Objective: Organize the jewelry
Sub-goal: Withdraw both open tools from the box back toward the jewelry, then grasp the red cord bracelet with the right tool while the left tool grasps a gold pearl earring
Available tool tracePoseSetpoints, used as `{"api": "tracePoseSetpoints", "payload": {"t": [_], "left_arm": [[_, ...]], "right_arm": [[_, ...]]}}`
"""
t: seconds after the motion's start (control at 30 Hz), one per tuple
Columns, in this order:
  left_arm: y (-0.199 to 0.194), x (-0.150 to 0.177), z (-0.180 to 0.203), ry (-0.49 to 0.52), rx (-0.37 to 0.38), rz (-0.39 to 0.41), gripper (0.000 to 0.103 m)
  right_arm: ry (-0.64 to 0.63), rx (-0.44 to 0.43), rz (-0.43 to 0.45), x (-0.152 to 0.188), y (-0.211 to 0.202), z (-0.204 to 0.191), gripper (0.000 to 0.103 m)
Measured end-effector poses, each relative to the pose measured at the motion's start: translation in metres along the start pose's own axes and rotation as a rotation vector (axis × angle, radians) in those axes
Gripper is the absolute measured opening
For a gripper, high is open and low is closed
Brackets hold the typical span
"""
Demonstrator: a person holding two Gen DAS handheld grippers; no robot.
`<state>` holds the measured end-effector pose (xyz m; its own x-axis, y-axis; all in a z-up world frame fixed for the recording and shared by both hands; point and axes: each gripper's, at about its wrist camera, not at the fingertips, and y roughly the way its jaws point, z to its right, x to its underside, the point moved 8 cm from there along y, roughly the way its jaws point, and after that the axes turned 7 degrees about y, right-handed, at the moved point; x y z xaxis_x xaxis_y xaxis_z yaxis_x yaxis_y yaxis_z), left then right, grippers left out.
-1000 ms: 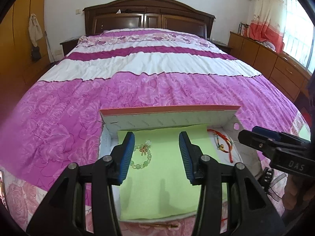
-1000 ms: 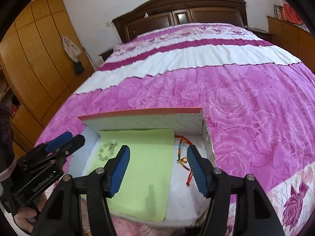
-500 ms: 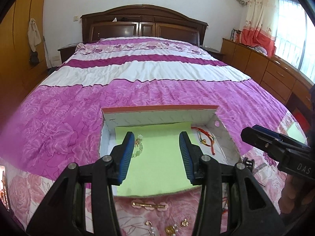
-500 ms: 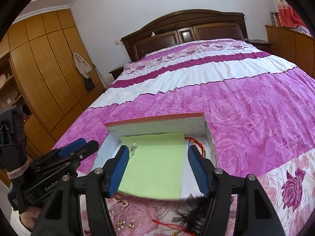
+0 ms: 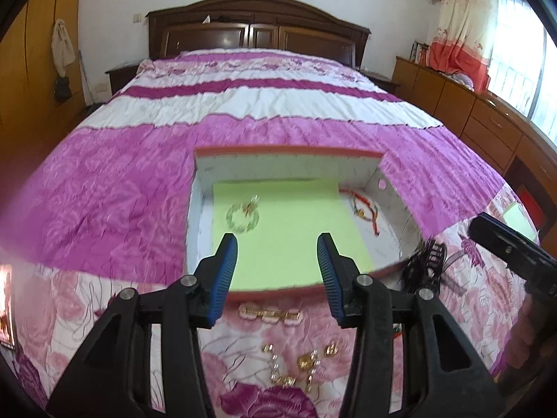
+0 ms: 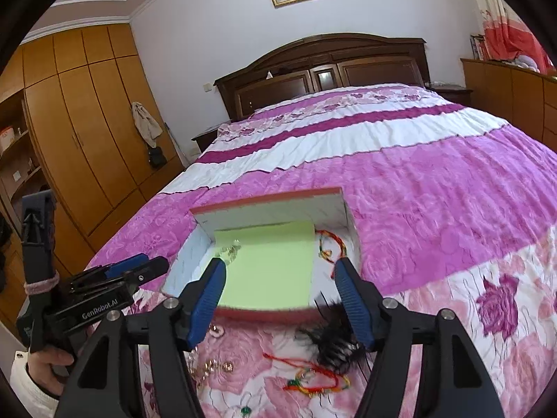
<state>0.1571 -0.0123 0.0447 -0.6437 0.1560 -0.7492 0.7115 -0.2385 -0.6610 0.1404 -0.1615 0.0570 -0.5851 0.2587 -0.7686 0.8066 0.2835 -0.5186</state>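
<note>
A shallow white box (image 5: 390, 191) with a red rim lies on the bed, lined with a green sheet (image 5: 285, 223). A green bead bracelet (image 5: 242, 216) lies on the sheet at the left; a red cord bracelet (image 5: 363, 207) lies beside the sheet at the right. My left gripper (image 5: 276, 271) is open and empty above the box's near edge. My right gripper (image 6: 280, 296) is open and empty, also over the near edge (image 6: 264, 310). In front of the box lie a gold hair clip (image 5: 269, 313), small gold pieces (image 5: 306, 362), a black hair claw (image 6: 330, 341) and a red-and-multicolour cord bracelet (image 6: 313, 379).
The pink floral bedspread (image 5: 104, 191) stretches to a dark wooden headboard (image 5: 257, 31). A wooden wardrobe (image 6: 80, 132) stands at the left, low drawers (image 5: 487, 125) under a window at the right. The other gripper shows at each view's edge (image 6: 104, 296).
Both grippers have pulled back and risen from inside the box. The loose jewelry in front of the box has come into view. Both stay open.
</note>
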Motion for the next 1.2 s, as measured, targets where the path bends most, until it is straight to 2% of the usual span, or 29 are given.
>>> {"api": "tracePoseSetpoints", "payload": {"t": [0.43,0.83,0.9,0.97,1.07,1.2], "left_arm": [[0.011,0.053,-0.006,-0.055,0.016,-0.132,0.04],[0.013,0.09,-0.005,-0.052,0.024,-0.215,0.039],[0.012,0.094,-0.004,-0.049,0.027,-0.223,0.039],[0.011,0.098,-0.003,-0.048,0.028,-0.23,0.039],[0.012,0.102,-0.001,-0.042,0.035,-0.241,0.039],[0.016,0.106,-0.001,-0.035,0.038,-0.256,0.039]], "right_arm": [[0.069,0.061,-0.076,0.05,-0.008,0.043,0.068],[0.089,0.082,-0.18,0.094,0.006,0.056,0.068],[0.101,0.077,-0.208,0.102,0.011,0.058,0.064],[0.112,0.078,-0.234,0.108,0.017,0.06,0.054],[0.129,0.094,-0.259,0.115,0.024,0.065,0.046],[0.138,0.108,-0.264,0.116,0.03,0.07,0.045]]}}
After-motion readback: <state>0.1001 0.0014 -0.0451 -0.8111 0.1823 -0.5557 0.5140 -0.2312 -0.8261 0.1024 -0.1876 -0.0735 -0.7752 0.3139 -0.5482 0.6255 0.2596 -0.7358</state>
